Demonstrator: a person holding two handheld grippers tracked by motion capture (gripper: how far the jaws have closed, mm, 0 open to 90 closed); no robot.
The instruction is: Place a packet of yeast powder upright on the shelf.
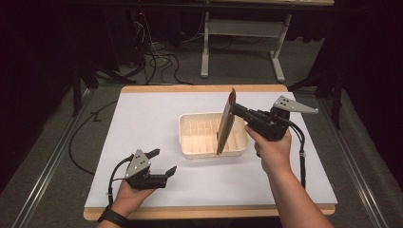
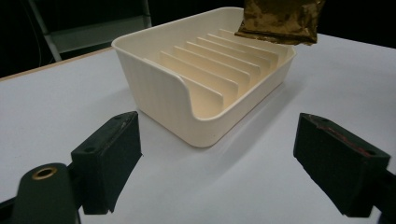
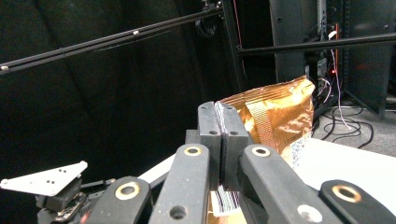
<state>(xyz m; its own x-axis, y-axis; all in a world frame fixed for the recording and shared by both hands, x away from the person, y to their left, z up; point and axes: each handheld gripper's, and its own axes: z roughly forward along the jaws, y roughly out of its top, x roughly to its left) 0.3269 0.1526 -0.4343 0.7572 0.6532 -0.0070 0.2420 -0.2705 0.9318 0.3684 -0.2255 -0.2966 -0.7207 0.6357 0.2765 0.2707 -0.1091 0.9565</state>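
Note:
A flat gold foil packet (image 1: 225, 124) hangs edge-on over the cream slotted tray (image 1: 189, 140) in the middle of the white mat. My right gripper (image 1: 236, 110) is shut on the packet's upper part, and its jaws are pressed together on the crinkled foil (image 3: 275, 116) in the right gripper view. In the left gripper view the packet's lower end (image 2: 280, 21) hovers above the far end of the tray (image 2: 154, 79), over its row of upright dividers. My left gripper (image 1: 161, 161) rests open near the mat's front left, pointing at the tray, nothing between its fingers (image 2: 109, 161).
The white mat (image 1: 152, 114) covers a wooden table. Cables and a white desk frame (image 1: 206, 42) lie on the floor beyond the far edge. A cable (image 1: 301, 156) trails from my right gripper along the forearm.

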